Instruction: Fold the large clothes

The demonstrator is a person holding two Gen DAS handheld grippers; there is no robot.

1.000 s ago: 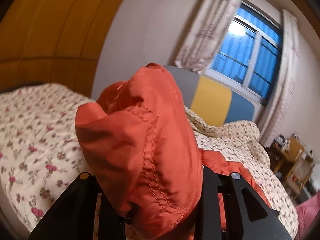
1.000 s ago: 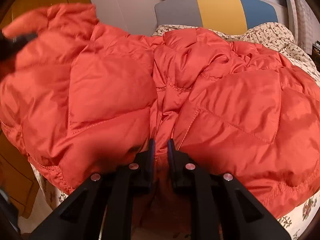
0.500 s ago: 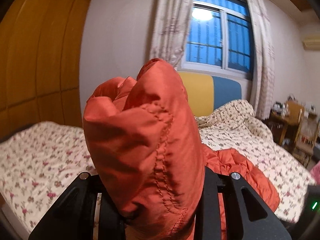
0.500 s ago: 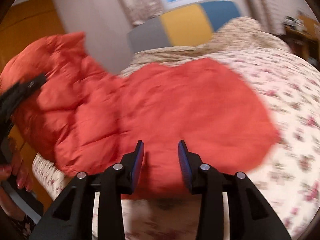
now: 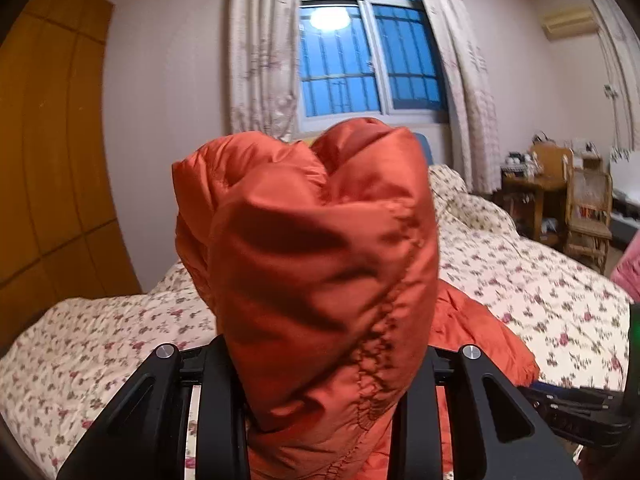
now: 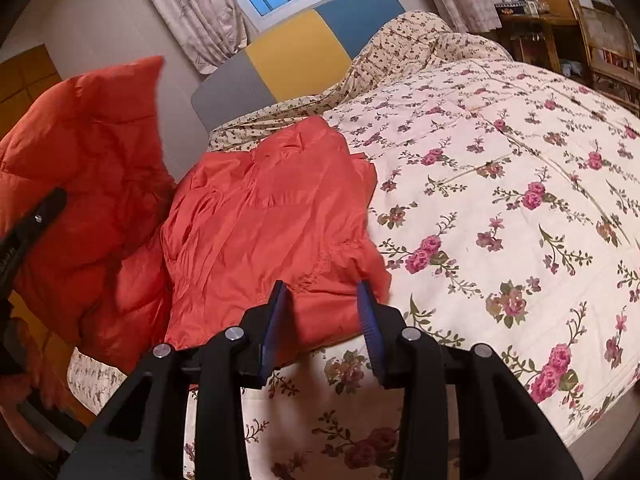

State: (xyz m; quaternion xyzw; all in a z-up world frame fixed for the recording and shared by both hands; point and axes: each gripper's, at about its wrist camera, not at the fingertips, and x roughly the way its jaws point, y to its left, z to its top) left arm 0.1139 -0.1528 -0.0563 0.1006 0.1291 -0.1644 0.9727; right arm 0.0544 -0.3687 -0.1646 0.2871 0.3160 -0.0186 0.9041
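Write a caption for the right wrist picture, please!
Open right gripper hovers over puffy orange quilted jacket lying on the flowery quilted bedspread.

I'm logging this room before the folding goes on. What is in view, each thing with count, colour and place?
puffer jacket: one, orange, part lying on the bed, part lifted.
bedspread: one, cream with pink flowers, over the bed.
headboard: one, grey, yellow and blue panels, under the window.
window: one, blue outside, barred.
curtains: two, pale, either side of the window.
wardrobe: one, brown, far left.
left tongs: black, shut on the jacket.
right tongs: black, blue pads, open above the jacket's edge.
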